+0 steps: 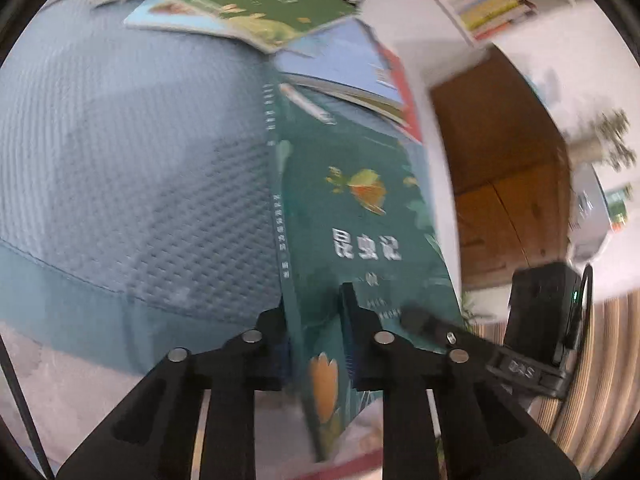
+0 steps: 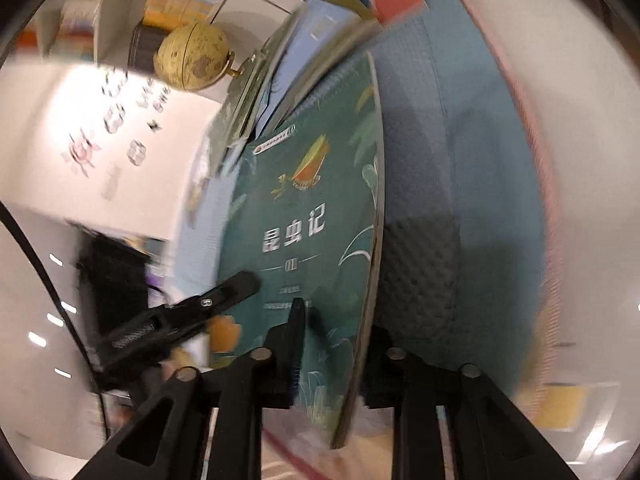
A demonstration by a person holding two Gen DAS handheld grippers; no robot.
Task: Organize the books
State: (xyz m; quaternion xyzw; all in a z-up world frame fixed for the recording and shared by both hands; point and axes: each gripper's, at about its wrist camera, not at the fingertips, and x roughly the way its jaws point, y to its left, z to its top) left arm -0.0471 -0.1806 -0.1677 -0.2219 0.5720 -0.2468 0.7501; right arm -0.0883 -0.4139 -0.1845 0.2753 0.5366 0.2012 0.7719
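- One dark green book [image 1: 352,216], pinched near its lower edge.
- Two grippers: left gripper [image 1: 316,332], right gripper [image 2: 334,344].
- At least four more loose books [image 1: 248,4] heaped toward the blue cushion's [image 1: 132,168] far edge.
- One globe [image 2: 192,58].

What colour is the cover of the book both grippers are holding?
Dark green book, with white title characters and orange insect art; clearest in the right wrist view.
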